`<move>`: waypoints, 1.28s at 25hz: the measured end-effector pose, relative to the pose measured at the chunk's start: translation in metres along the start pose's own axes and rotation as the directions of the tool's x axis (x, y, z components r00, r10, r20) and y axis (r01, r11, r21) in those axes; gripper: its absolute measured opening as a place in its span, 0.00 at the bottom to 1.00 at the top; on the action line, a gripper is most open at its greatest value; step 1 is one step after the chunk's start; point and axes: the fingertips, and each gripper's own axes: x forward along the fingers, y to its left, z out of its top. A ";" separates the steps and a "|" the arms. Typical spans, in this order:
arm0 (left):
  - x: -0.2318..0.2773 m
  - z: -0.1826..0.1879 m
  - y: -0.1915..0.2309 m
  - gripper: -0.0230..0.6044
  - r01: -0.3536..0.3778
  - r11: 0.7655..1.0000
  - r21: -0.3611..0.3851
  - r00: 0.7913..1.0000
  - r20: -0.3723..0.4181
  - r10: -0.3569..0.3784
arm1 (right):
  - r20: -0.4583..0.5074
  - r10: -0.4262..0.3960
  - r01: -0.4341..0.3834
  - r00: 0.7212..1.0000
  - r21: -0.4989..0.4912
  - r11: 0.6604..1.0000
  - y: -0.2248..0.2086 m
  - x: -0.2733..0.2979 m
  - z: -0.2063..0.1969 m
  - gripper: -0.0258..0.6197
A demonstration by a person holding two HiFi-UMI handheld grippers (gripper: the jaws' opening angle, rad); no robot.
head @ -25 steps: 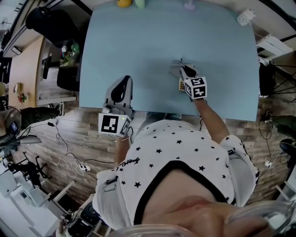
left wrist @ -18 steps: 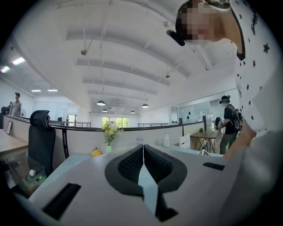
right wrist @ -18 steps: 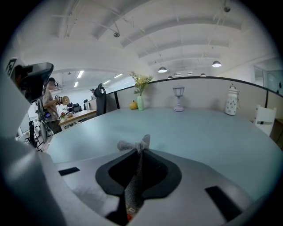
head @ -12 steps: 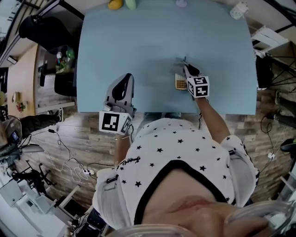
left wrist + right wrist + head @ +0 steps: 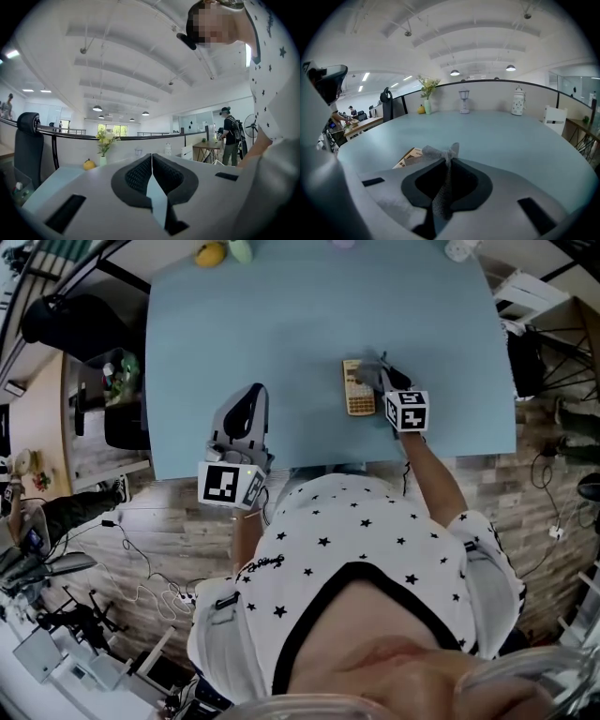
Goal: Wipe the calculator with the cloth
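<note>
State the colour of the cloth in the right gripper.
Grey cloth, shown best in the right gripper view.

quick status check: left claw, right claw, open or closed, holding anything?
Left claw: closed, holding nothing.
Right claw: closed on the cloth.

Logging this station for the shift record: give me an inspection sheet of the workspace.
Surface: light blue table, flat.
Job's things: calculator lying on table; cloth beside it, in jaws.
Clutter: yellow fruit, vase, white jar along far edge.
Grippers: left hand-held gripper shut, empty; right hand-held gripper shut on cloth.
Cables: cable on floor, off table.
Surroundings: black chair beside table.
</note>
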 end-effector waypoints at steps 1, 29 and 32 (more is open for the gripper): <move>0.001 0.000 0.000 0.09 0.004 1.000 0.000 1.000 0.000 -0.004 | -0.002 -0.005 0.005 1.000 0.001 1.000 -0.001 -0.001 -0.001 0.09; -0.006 -0.003 0.012 0.09 0.004 1.000 -0.013 1.000 -0.005 -0.004 | 0.007 0.242 -0.241 0.970 -0.091 0.966 0.111 -0.001 0.007 0.09; -0.007 -0.003 0.014 0.09 0.000 1.000 -0.015 1.000 -0.002 0.000 | 0.004 0.241 -0.239 0.971 -0.094 0.966 0.111 0.000 0.007 0.09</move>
